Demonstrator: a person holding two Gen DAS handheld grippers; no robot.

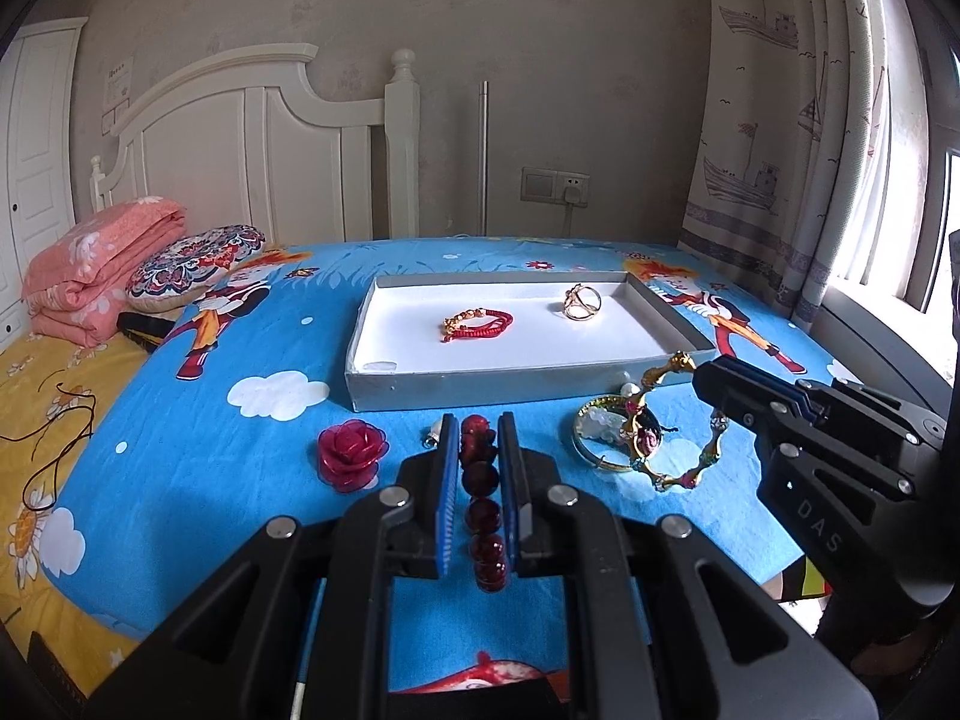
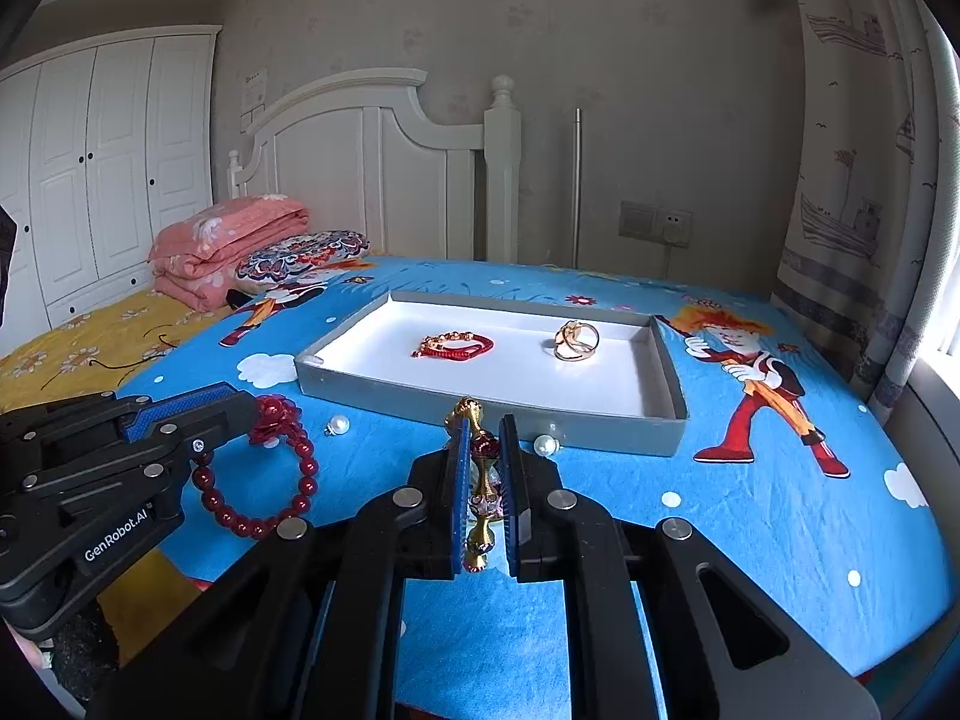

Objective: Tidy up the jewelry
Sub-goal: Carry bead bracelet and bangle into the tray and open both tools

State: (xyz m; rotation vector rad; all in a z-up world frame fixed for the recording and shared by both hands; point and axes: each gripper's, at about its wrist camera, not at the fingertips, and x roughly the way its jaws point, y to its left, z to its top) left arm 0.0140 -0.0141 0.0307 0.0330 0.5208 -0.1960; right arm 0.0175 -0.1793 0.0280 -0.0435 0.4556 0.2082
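Left gripper: pinching the red bead bracelet, the beads running in a line between its blue pads.
Right gripper: pinching the gold enamel bracelet edge-on; from the left wrist view the rest of its loop hangs out to the left of that gripper's tip.
Risk, beads: only 1 side of the loop is gripped, so the free side may swing and catch the tray wall when carried over.
Risk, gold bracelet: the links look smooth and rounded, so they could slip or twist between the pads.
Risk, neighbours: a gold bangle lies just beside the enamel loop and might be dragged along.
Pose: both grippers sit side by side, low over the blue bedsheet, pointing toward the far tray.
Tray: grey, white inside, holding 2 pieces, a red cord bracelet and a gold ring piece.
Loose items: red rose ornament; 2 pearls near the tray's front wall.
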